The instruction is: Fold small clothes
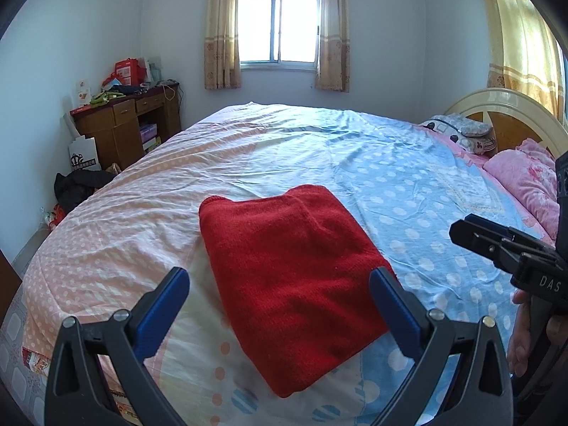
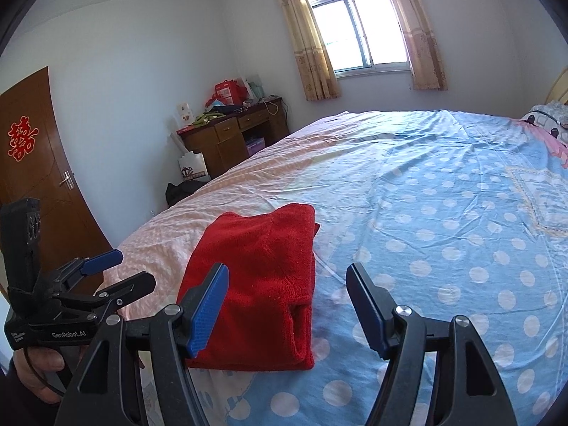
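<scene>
Presently, red garment [image 1: 294,284] lies folded flat on the polka-dot bedsheet [image 1: 408,191], near the bed's front edge; left gripper [image 1: 278,284] and right gripper [image 2: 287,298] both spread wide above it, holding nothing

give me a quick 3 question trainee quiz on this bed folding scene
1. True or false: the red knitted garment lies folded into a compact rectangle on the polka-dot bedsheet.
2. Multiple choice: how do the two claws stand? A) both open and holding nothing B) the left one shut on the garment C) the right one shut on the sheet
3. Fill in the blank: against the far wall, left of the window, stands a wooden ____ with clutter on top.

Key
1. True.
2. A: the left claw and the right claw are both spread, above the garment, gripping nothing.
3. desk.
</scene>
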A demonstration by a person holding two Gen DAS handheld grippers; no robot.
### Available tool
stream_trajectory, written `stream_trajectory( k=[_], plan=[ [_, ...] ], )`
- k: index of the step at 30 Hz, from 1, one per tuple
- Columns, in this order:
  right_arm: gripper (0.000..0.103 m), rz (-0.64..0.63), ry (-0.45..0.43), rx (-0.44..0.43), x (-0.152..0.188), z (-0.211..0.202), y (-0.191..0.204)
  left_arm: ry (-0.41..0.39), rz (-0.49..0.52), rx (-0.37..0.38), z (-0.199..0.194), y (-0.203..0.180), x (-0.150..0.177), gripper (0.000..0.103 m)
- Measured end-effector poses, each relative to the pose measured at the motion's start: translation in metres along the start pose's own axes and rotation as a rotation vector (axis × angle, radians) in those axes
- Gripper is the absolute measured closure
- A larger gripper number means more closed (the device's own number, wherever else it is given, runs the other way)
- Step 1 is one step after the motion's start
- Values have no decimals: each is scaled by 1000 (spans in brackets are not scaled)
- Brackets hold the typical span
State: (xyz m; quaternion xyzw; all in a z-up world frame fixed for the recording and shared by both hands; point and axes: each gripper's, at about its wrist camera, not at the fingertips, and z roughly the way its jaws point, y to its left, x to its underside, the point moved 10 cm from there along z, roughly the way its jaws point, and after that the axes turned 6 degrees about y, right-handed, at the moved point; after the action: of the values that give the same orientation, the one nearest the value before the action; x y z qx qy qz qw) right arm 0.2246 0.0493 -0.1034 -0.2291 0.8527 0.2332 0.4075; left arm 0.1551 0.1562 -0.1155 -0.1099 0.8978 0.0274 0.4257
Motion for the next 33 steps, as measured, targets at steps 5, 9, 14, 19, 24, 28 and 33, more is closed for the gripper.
stream_trajectory(
  k=[5,9,14,19,24,28,33],
  plan=[
    [33,2,-4,1,0,-1,0,0,-1,0,0,0,0,0],
    [33,-1,-3,0,0,-2,2,1,-3,1,0,0,0,0],
    [33,-6,0,-3,1,-1,4,1,-2,-1,1,0,1,0],
    [33,-11,-11,0,-1,-3,5,0,0,-2,0,-1,1,0],
    [33,-17,-33,9,-3,-9,6,-4,5,-17,0,0,0,0],
    [33,-35,-64,19,-6,-15,9,-13,10,-7,-3,-2,-1,0],
    [33,-64,-89,23,-9,-20,16,-14,15,-33,-4,0,-3,0]
  ],
)
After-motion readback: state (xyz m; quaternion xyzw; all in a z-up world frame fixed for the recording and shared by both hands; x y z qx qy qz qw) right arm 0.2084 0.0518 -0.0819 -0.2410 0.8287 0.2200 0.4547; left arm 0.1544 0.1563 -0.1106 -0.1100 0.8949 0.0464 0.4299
